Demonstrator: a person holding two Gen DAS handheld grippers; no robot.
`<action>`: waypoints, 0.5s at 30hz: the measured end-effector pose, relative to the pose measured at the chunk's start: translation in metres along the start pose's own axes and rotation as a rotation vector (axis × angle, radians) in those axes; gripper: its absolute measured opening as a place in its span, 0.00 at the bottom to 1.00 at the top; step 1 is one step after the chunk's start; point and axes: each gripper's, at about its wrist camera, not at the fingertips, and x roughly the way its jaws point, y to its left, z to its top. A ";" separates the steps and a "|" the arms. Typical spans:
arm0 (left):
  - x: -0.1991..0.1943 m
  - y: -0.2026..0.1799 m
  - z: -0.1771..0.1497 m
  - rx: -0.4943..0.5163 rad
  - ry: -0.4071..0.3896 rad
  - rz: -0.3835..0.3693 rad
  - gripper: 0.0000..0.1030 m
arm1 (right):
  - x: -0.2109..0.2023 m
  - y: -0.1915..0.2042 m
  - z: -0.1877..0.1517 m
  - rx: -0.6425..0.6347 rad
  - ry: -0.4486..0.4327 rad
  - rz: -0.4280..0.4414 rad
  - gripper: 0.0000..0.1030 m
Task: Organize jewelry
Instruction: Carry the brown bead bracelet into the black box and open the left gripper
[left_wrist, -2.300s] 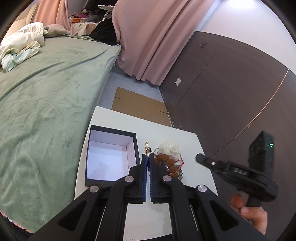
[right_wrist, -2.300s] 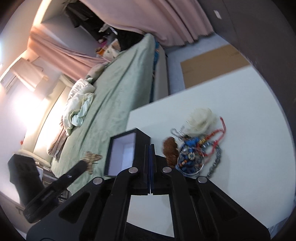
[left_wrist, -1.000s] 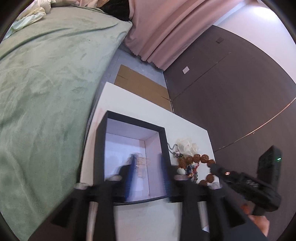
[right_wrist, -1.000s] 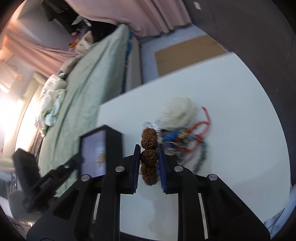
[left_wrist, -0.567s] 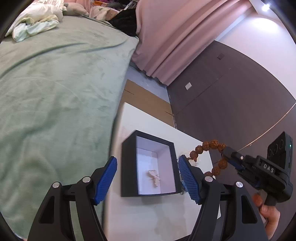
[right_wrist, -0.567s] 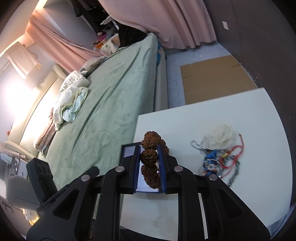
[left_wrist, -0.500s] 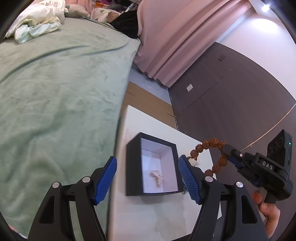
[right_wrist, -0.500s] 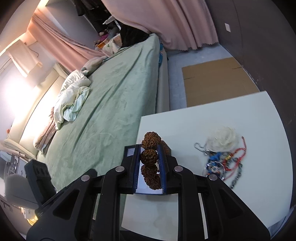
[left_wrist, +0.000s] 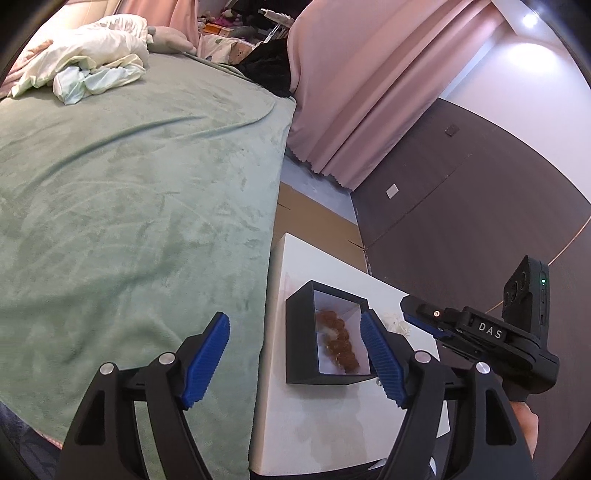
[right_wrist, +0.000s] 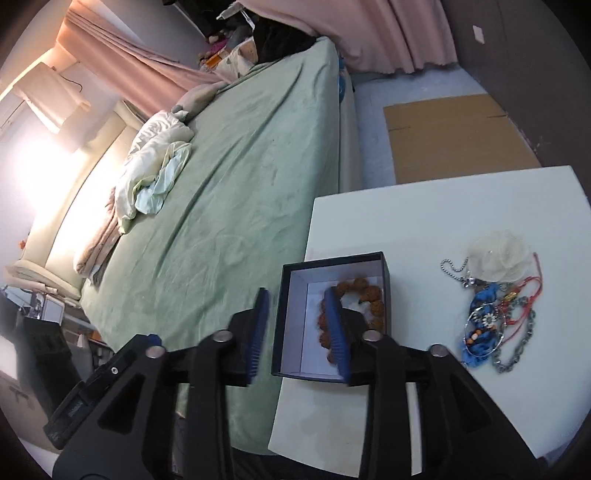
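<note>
A brown bead bracelet (right_wrist: 364, 290) lies inside the black box with the white lining (right_wrist: 286, 295) on the white table. My right gripper (right_wrist: 297, 312) hovers above the box's near left corner. Its jaws are opening and nothing is between them. In the left wrist view the same bracelet (left_wrist: 340, 341) rests in the box (left_wrist: 299, 336). My left gripper (left_wrist: 293, 325) hangs above and short of it, its jaws still opening and empty. The right gripper (left_wrist: 413, 314) reaches in from the right, beside the box.
A tangle of jewelry (right_wrist: 495, 317) with chains, red cord, blue pieces and a white fabric flower (right_wrist: 496, 258) lies on the table (right_wrist: 424, 221) right of the box. A green bed (right_wrist: 240, 184) borders the table on the left. Flat cardboard (right_wrist: 454, 136) lies on the floor beyond.
The right gripper carried the bead bracelet over the box and let it go; it now lies inside. Both grippers have drawn back and up. The left jaws spread wider.
</note>
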 end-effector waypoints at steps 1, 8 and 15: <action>-0.002 -0.003 0.000 0.005 -0.003 0.002 0.71 | -0.004 -0.001 0.000 0.005 -0.011 -0.003 0.50; 0.002 -0.025 -0.003 0.045 0.001 0.008 0.81 | -0.041 -0.026 -0.003 0.055 -0.080 -0.029 0.81; 0.016 -0.056 -0.008 0.097 0.017 0.002 0.89 | -0.072 -0.066 -0.013 0.107 -0.116 -0.089 0.94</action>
